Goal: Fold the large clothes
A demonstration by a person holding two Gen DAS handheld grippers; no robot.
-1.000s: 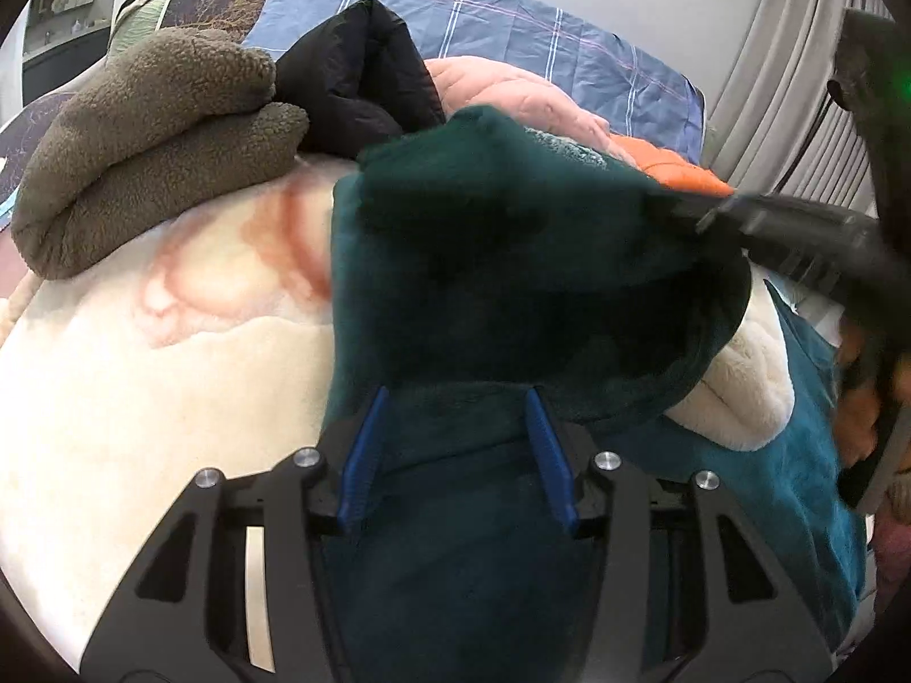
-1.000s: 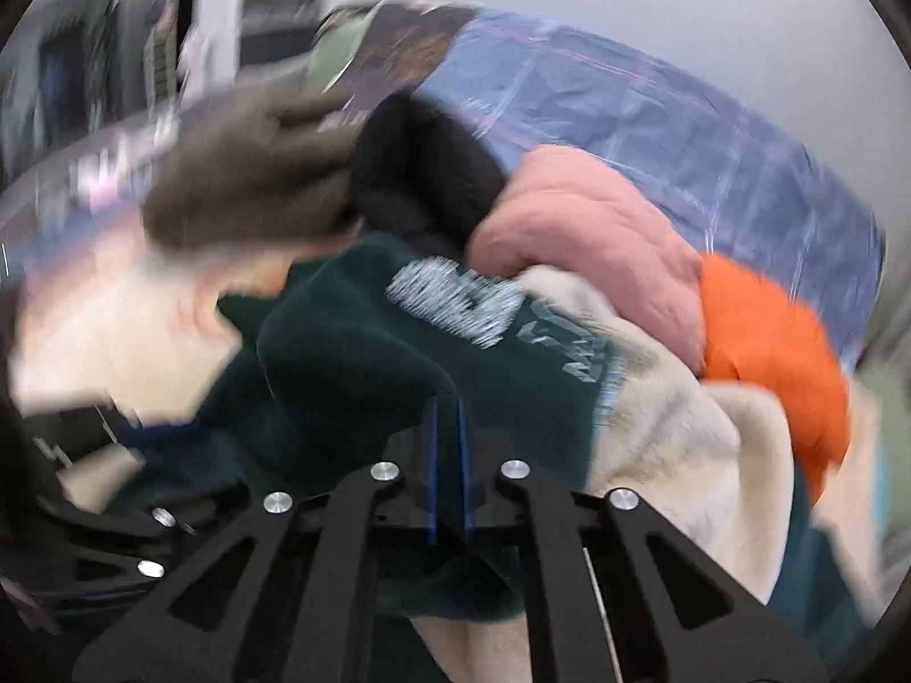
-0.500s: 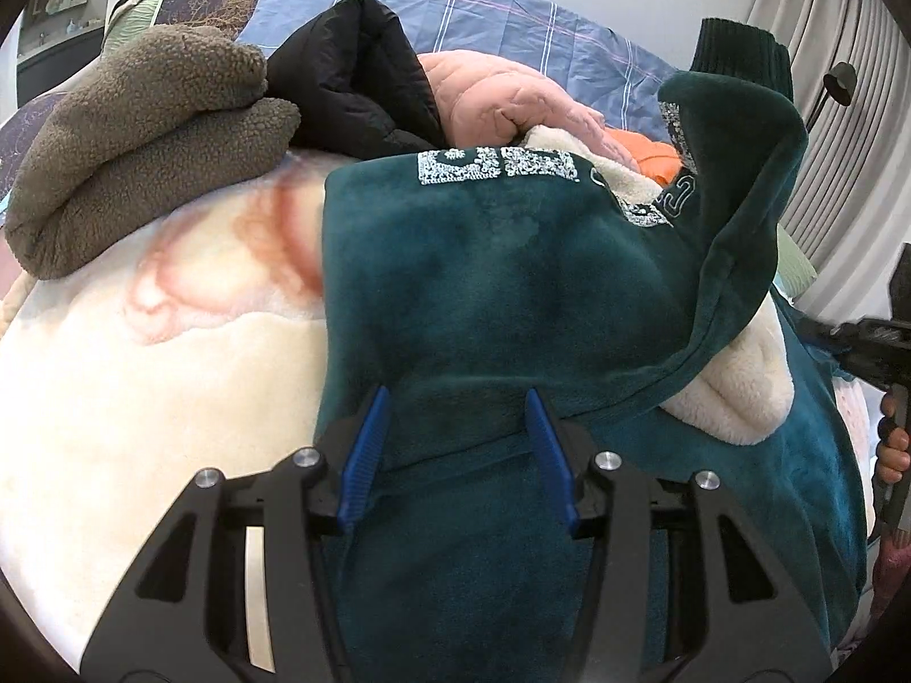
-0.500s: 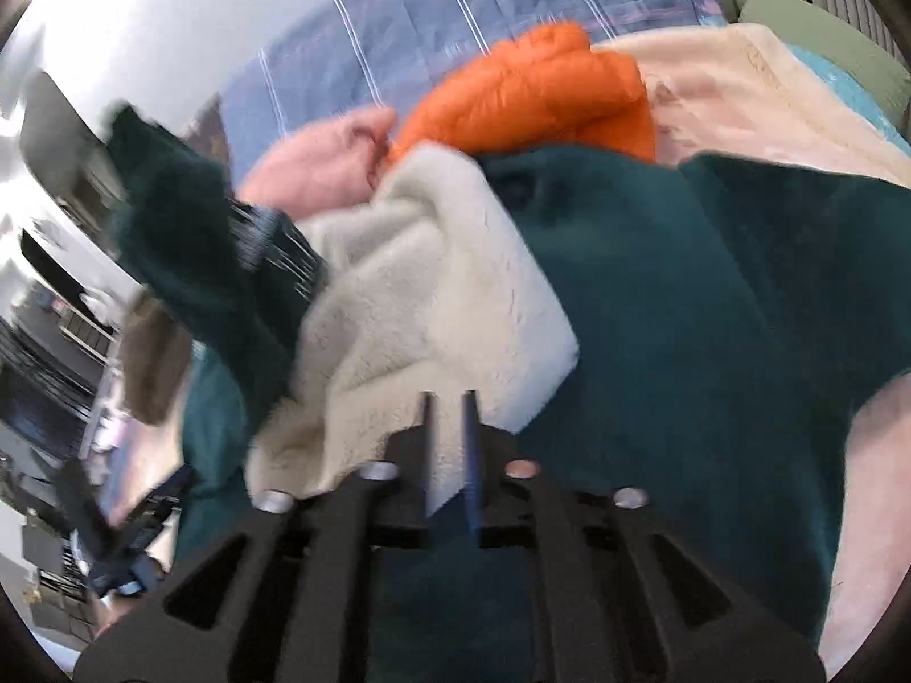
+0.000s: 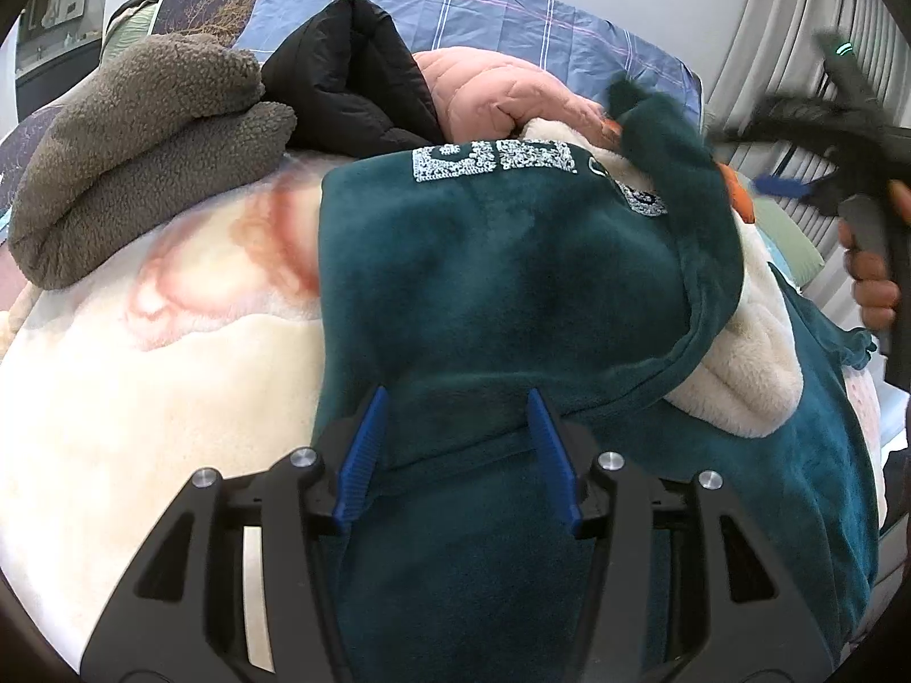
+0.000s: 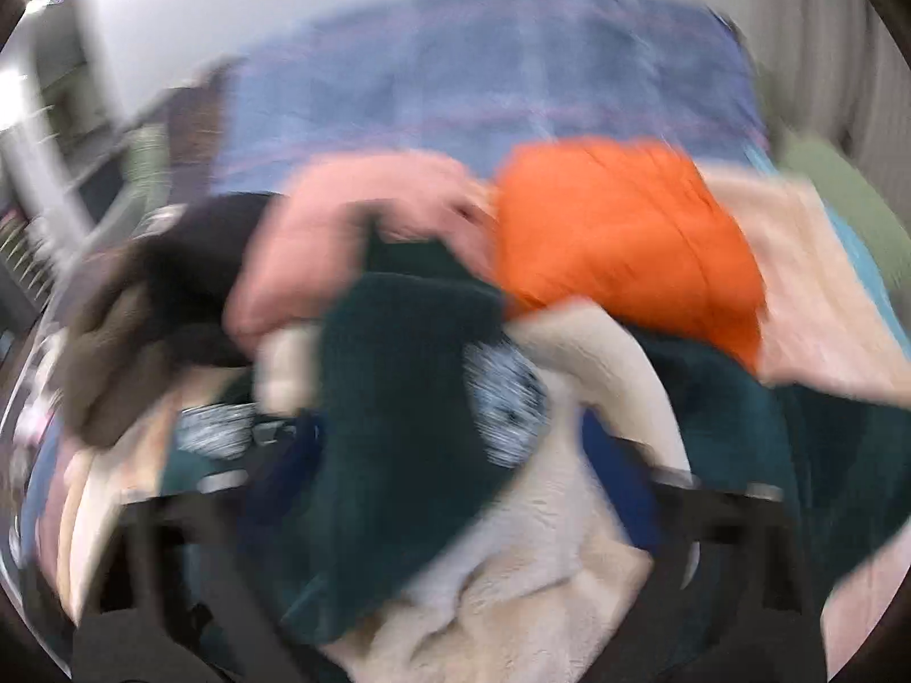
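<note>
A dark green fleece garment [image 5: 501, 284] with white lettering and cream lining [image 5: 746, 381] lies on the bed. My left gripper [image 5: 455, 449] hovers over its near folded edge, blue pads apart, with fabric lying under and between them. The garment's sleeve [image 5: 677, 171] is draped across the right side, its cuff sticking up. My right gripper [image 5: 797, 182] shows blurred at the far right in a person's hand [image 5: 871, 279], apart from the cuff. In the blurred right wrist view its jaws [image 6: 455, 472] stand apart and are closing, with the green sleeve [image 6: 398, 398] between them.
Folded clothes are piled at the back: a brown fleece [image 5: 142, 153], a black jacket [image 5: 353, 74], a pink quilted jacket [image 5: 501, 97] and an orange one [image 6: 620, 239]. A blue checked pillow [image 5: 512, 17] lies behind, a cream blanket [image 5: 142, 398] to the left, curtains [image 5: 797, 57] on the right.
The right gripper, shut on green fabric a second ago, let go and opened. The raised sleeve dropped lower across the garment. The right gripper swung off right, then rose. The left gripper kept still.
</note>
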